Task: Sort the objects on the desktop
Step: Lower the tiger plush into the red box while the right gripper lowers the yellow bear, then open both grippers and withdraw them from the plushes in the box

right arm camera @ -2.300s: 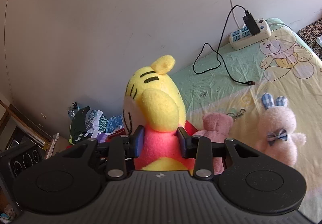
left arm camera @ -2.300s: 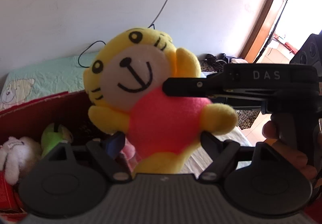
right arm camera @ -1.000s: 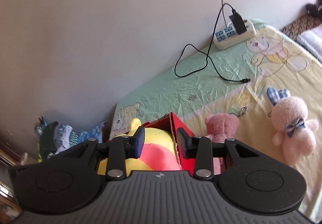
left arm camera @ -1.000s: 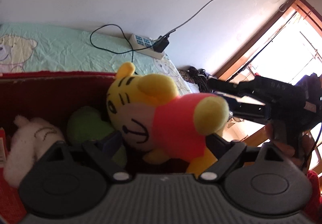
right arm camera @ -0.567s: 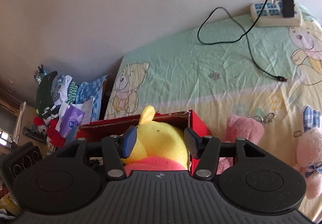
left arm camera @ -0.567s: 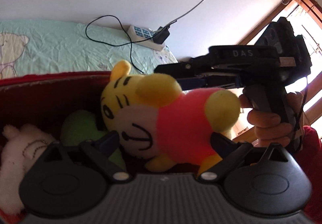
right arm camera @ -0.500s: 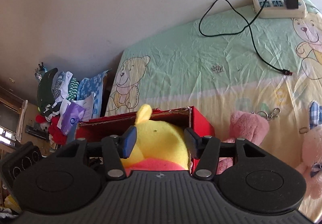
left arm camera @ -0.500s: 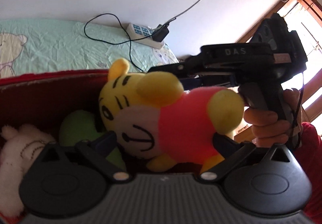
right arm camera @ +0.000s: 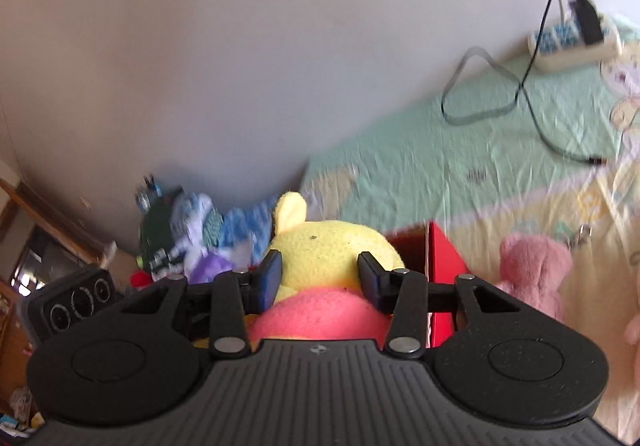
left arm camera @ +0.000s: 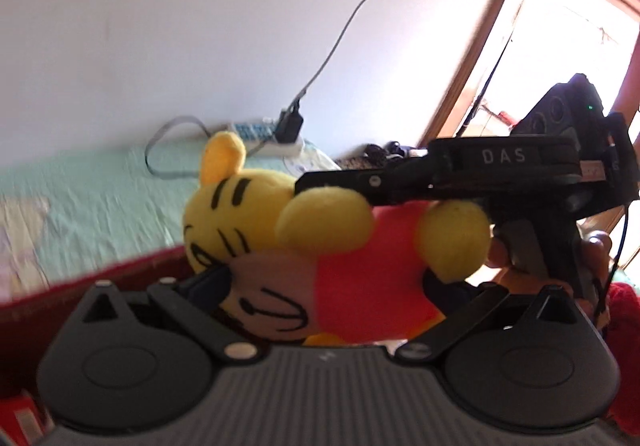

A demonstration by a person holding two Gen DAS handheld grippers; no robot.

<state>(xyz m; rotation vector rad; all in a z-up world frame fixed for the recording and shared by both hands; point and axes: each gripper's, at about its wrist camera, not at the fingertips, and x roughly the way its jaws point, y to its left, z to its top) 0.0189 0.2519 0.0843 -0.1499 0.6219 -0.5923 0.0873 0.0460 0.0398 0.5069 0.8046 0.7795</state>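
Observation:
A yellow tiger plush in a red shirt [left arm camera: 320, 242] lies on its side over the red box [left arm camera: 120, 274]. My left gripper [left arm camera: 324, 286] is open wide, its fingers on either side of the plush. The plush also shows in the right wrist view [right arm camera: 320, 270], between the fingers of my right gripper [right arm camera: 318, 278], which is open around its back. The right gripper's black body [left arm camera: 500, 169] reaches in from the right in the left wrist view. The red box [right arm camera: 444, 258] sits under the plush.
A pink teddy bear [right arm camera: 536, 270] lies on the bed sheet [right arm camera: 480, 165] right of the box. A white power strip [right arm camera: 572, 41] with black cable sits by the wall. A pile of clothes [right arm camera: 188, 230] lies at the bed's left end.
Both grippers have opened wider and pulled up and back from the box. The plush stays lying over the box; the toys inside the box have dropped out of the left view.

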